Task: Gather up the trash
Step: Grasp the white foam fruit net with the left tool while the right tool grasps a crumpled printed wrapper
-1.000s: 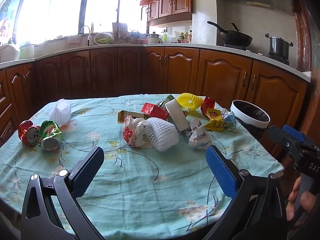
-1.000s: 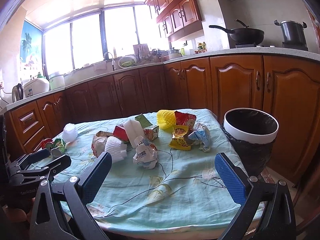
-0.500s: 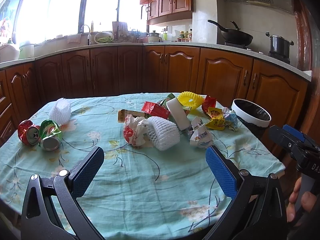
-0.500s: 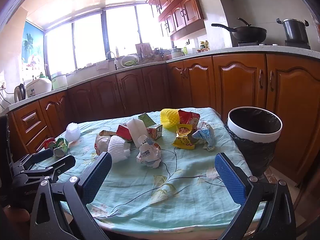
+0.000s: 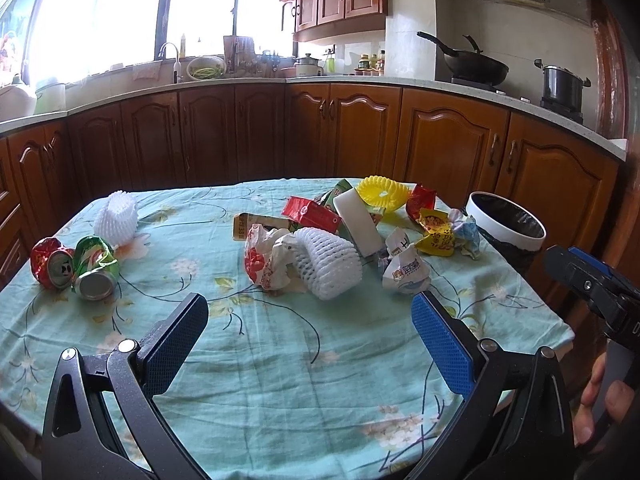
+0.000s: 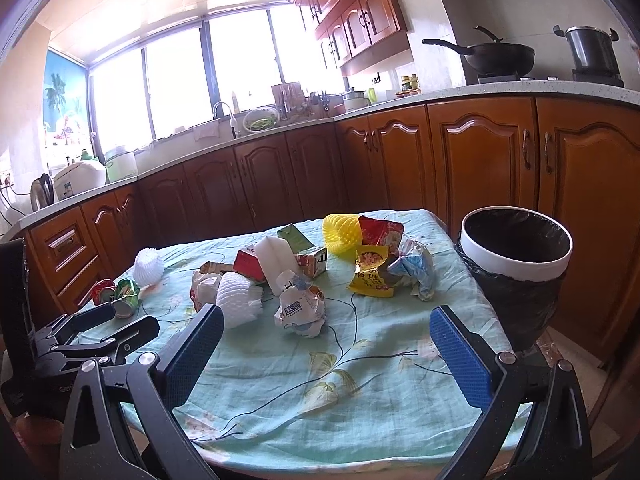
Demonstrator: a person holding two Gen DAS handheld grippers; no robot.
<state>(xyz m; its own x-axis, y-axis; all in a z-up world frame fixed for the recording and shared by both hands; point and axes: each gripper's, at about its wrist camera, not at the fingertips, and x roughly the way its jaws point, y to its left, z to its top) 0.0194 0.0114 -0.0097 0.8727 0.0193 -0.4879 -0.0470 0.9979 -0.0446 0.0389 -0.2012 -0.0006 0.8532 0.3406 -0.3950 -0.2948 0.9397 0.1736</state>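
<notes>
Trash lies heaped on the teal floral tablecloth: a white foam net, a crumpled white wrapper, red cartons, a yellow foam cup and a yellow snack bag. At the left edge lie two crushed cans and a second foam net. A white-rimmed bin with a black liner stands just off the table's right side. My left gripper hovers open over the near cloth, empty. My right gripper is open too, short of the crumpled wrapper.
Brown kitchen cabinets run along the back and right under a counter with a sink, a wok and a pot. The right gripper's body and a hand show at the left view's right edge.
Both views have crept slightly forward and shifted a little; the trash and the bin lie as before. Both grippers stay open.
</notes>
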